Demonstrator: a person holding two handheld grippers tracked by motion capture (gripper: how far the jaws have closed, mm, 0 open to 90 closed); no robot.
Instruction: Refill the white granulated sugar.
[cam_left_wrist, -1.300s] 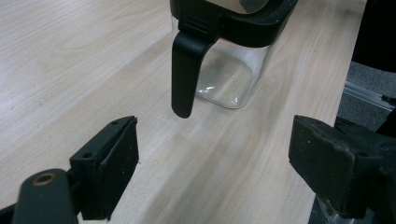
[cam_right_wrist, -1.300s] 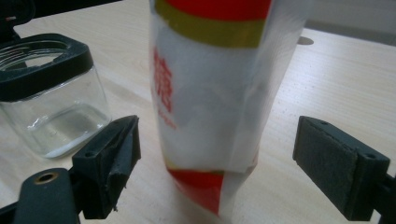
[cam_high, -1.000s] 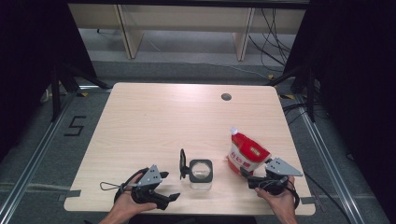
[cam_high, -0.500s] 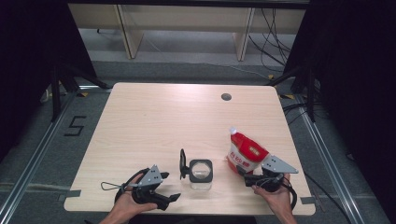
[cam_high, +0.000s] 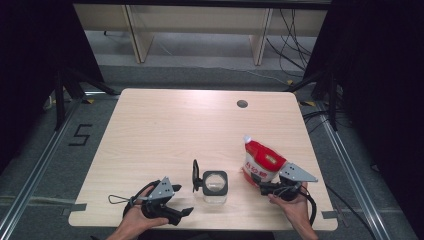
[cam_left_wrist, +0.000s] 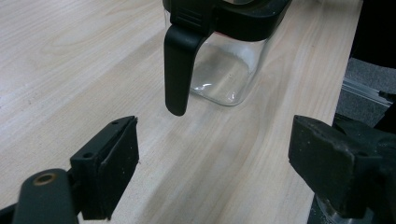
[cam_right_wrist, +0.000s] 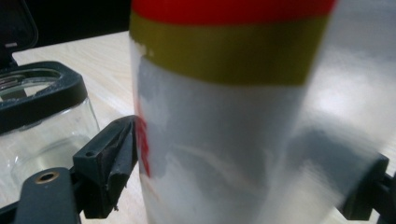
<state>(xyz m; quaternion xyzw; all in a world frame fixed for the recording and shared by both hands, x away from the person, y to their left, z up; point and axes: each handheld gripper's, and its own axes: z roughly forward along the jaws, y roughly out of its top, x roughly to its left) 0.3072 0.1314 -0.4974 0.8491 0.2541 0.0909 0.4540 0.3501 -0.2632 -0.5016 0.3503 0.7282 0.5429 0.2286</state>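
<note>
**Both hands low at the near edge**

Left gripper (cam_high: 176, 212) held low near the table's front edge, jaws wide apart, aimed at the glass jar (cam_high: 215, 186) just ahead. Right gripper (cam_high: 263, 186) jaws spread on either side of the red-and-white pouch (cam_high: 262, 162), contact impossible to judge. Pale wooden table (cam_high: 170, 130), round hole (cam_high: 242, 104) near the far edge. Grey floor, shelving (cam_high: 195, 22) beyond.
</note>
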